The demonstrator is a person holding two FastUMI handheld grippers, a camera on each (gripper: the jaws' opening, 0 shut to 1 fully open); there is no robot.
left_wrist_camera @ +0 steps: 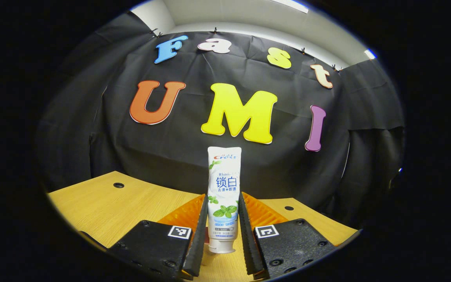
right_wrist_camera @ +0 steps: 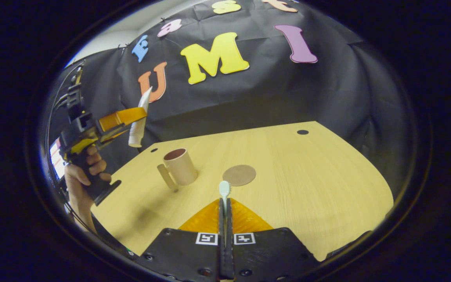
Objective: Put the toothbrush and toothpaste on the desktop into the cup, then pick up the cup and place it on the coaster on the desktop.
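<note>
A white toothpaste tube (left_wrist_camera: pixel 224 196) stands cap-down between the fingers of my left gripper (left_wrist_camera: pixel 222 219), which is shut on it above the wooden desktop (left_wrist_camera: pixel 104 203). In the right gripper view the same left gripper (right_wrist_camera: pixel 129 117) hangs at the far left, held by a hand (right_wrist_camera: pixel 88 164), with the toothpaste tube (right_wrist_camera: pixel 139 119) tilted in it, above and left of the cup. My right gripper (right_wrist_camera: pixel 224 205) is shut on a toothbrush (right_wrist_camera: pixel 224 190) whose pale head points forward. The tan cup (right_wrist_camera: pixel 178 166), with its handle toward me, stands upright on the desktop. A round brown coaster (right_wrist_camera: pixel 239 175) lies right of it.
The desktop (right_wrist_camera: pixel 307 188) has small dark holes, one near the far edge (right_wrist_camera: pixel 302 132) and one behind the cup (right_wrist_camera: pixel 154 150). Black cloth walls the booth behind and to both sides. The table's right half is bare wood.
</note>
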